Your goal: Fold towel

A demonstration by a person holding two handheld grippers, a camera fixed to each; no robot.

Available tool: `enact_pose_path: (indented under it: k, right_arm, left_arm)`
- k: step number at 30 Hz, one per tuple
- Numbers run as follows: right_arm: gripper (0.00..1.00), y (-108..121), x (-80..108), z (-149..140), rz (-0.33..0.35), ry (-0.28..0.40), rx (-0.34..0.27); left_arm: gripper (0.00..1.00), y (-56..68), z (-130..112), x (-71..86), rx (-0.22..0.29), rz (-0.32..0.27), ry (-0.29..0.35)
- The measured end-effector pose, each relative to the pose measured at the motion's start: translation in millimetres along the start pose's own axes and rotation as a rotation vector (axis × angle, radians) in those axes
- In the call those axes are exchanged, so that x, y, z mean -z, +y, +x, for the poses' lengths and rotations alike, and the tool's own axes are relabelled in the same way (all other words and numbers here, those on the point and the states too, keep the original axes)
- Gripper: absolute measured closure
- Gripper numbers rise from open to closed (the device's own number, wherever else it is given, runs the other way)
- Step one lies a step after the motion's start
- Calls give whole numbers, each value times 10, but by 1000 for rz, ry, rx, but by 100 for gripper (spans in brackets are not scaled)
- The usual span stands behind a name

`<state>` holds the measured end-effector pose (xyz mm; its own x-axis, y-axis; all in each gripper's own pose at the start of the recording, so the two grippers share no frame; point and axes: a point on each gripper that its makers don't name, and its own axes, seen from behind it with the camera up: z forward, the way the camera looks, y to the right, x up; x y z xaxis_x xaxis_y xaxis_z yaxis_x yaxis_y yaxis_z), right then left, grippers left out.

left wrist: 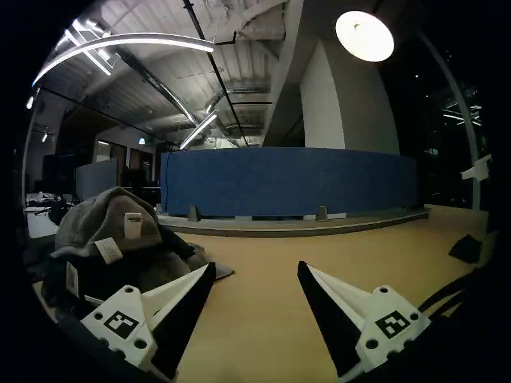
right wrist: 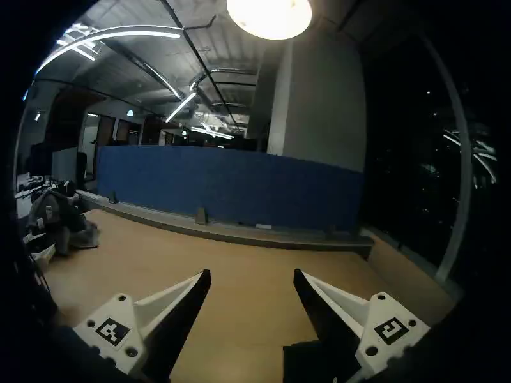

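A heap of grey and dark towels (left wrist: 115,246) with white tags lies on the wooden table (left wrist: 268,306) at the left in the left gripper view, close beside my left gripper's left finger. My left gripper (left wrist: 255,268) is open, with nothing between its fingers, low over the table. In the right gripper view the same towel heap (right wrist: 57,223) sits far off at the left edge. My right gripper (right wrist: 251,274) is open and holds nothing, hovering over bare tabletop (right wrist: 249,300).
A blue divider panel (left wrist: 287,182) runs along the table's far edge on small feet. A dark object (left wrist: 466,247) lies at the right on the table. A round lamp (left wrist: 364,35) hangs overhead. Black cables (left wrist: 453,290) trail by the left gripper's right finger.
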<state>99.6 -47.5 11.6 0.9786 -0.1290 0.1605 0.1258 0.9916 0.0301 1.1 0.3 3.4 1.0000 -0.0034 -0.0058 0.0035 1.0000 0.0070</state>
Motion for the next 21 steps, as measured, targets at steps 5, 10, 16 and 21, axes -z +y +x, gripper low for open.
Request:
enact_pose_path:
  k: [5, 10, 16, 21]
  right_arm:
    - [0, 22, 3, 12, -1, 8, -15]
    - [0, 104, 31, 17, -3, 22, -49]
    - [0, 303, 84, 34, -18, 48, -104]
    - [0, 489, 126, -5, -27, 70, -151]
  left_arm:
    - [5, -11, -2, 6, -2, 4, -5]
    - [5, -14, -4, 14, -2, 5, -6]
    - [5, -12, -7, 15, -3, 5, -6]
    - [5, -12, -4, 17, -3, 5, -6]
